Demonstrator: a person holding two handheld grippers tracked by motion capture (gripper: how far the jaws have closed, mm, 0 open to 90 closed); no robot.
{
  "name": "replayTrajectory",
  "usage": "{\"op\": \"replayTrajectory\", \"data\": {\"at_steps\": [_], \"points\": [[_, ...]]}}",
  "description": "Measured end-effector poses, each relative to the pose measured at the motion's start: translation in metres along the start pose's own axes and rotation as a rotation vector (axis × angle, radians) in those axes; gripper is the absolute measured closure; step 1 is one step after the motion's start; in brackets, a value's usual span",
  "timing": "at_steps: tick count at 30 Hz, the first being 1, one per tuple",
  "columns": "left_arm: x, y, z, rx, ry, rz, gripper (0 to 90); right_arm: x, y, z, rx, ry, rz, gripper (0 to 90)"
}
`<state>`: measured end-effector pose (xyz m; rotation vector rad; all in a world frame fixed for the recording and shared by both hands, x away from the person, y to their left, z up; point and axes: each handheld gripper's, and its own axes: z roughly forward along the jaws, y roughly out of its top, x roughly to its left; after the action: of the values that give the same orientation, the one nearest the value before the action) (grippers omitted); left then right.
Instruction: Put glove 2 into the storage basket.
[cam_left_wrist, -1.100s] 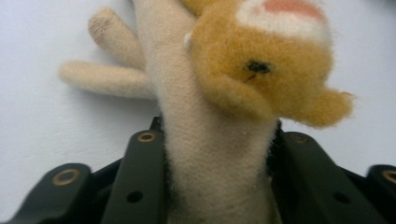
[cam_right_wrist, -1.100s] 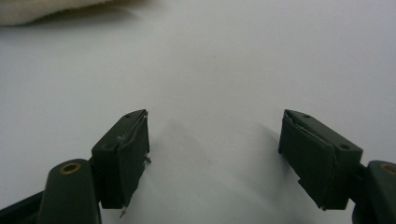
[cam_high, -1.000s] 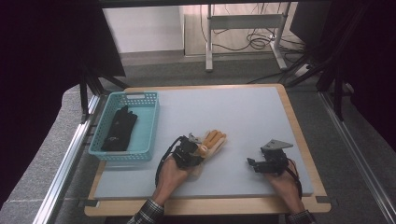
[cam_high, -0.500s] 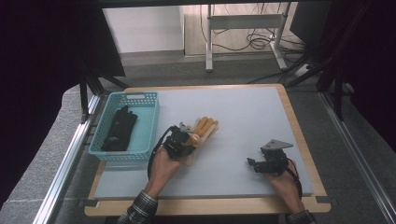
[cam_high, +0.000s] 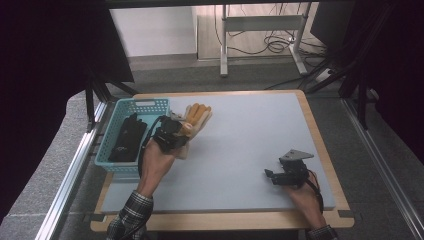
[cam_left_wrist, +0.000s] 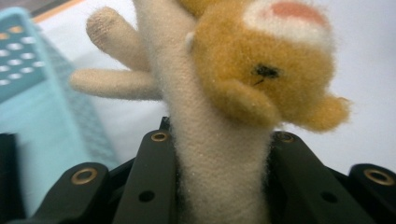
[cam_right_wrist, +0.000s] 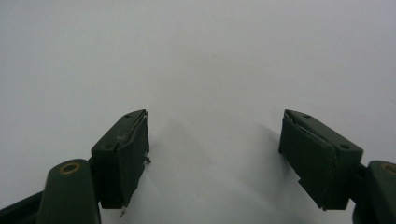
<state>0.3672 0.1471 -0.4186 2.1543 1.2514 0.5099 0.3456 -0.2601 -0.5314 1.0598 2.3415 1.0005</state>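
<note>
The left gripper (cam_high: 176, 133), clamped on the plush glove (cam_high: 195, 120), has lifted and carried it from mid-table toward the blue basket (cam_high: 145, 106), now just beside its rim. The right gripper (cam_high: 280, 176) stays put, jaws apart, holding nothing.

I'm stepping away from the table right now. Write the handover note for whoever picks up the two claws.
Left claw: shut on the plush glove, a cream glove with a bear face and tan fingers, held above the table beside the teal basket.
Right claw: open, nothing between its jaws, resting on the grey table top at the near right.
Basket: holds a black glove lying flat.
Done: plush glove gripped and lifted.
Left: probably to carry it over the basket rim and let go beside the black glove.
</note>
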Motion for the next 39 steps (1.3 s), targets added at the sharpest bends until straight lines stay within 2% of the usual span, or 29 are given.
{"op": "replayTrajectory", "data": {"at_steps": [2, 3, 5, 10, 12, 13, 18, 19, 21, 26, 27, 28, 32, 39], "points": [[0.009, 0.0, -0.005, -0.003, 0.016, -0.017, 73.1, 0.0, 0.0, 0.0, 0.0, 0.0, 0.0, 23.6], [0.009, 0.0, -0.005, -0.003, 0.016, -0.017, 73.1, 0.0, 0.0, 0.0, 0.0, 0.0, 0.0, 23.6], [0.023, 0.0, -0.011, -0.003, 0.044, -0.047, 73.0, 0.0, 0.0, 0.0, 0.0, 0.0, 0.001, 23.5], [0.044, -0.004, -0.018, 0.008, 0.084, -0.085, 73.0, 0.0, 0.0, 0.0, 0.0, 0.0, 0.001, 23.5], [0.047, -0.005, -0.019, 0.009, 0.092, -0.093, 72.9, 0.0, 0.0, 0.0, 0.0, 0.0, 0.001, 23.5], [0.055, -0.008, -0.02, 0.019, 0.109, -0.106, 72.9, 0.0, 0.0, 0.0, 0.0, 0.0, 0.001, 23.4], [0.073, -0.015, -0.023, 0.032, 0.14, -0.143, 72.9, 0.0, 0.0, 0.0, 0.0, 0.0, 0.001, 23.4], [0.073, -0.015, -0.023, 0.032, 0.14, -0.143, 72.8, 0.0, 0.0, 0.0, 0.0, 0.0, 0.001, 23.4], [0.084, -0.02, -0.024, 0.042, 0.158, -0.168, 72.8, 0.0, 0.0, 0.0, 0.0, 0.0, 0.001, 23.4], [0.102, -0.029, -0.018, 0.077, 0.183, -0.204, 72.6, 0.0, 0.0, 0.0, 0.0, 0.0, 0.001, 23.4], [0.102, -0.029, -0.018, 0.077, 0.183, -0.204, 72.5, 0.0, 0.0, 0.0, 0.0, 0.0, 0.001, 23.4], [0.109, -0.032, -0.014, 0.094, 0.191, -0.219, 72.5, 0.0, 0.0, 0.0, 0.0, 0.0, 0.001, 23.4], [0.118, -0.037, -0.004, 0.125, 0.198, -0.241, 72.3, 0.0, 0.0, 0.0, 0.001, 0.0, 0.002, 23.3], [0.124, -0.039, 0.011, 0.163, 0.197, -0.253, 72.2, 0.0, 0.0, 0.0, 0.0, 0.0, 0.002, 23.3]]}}
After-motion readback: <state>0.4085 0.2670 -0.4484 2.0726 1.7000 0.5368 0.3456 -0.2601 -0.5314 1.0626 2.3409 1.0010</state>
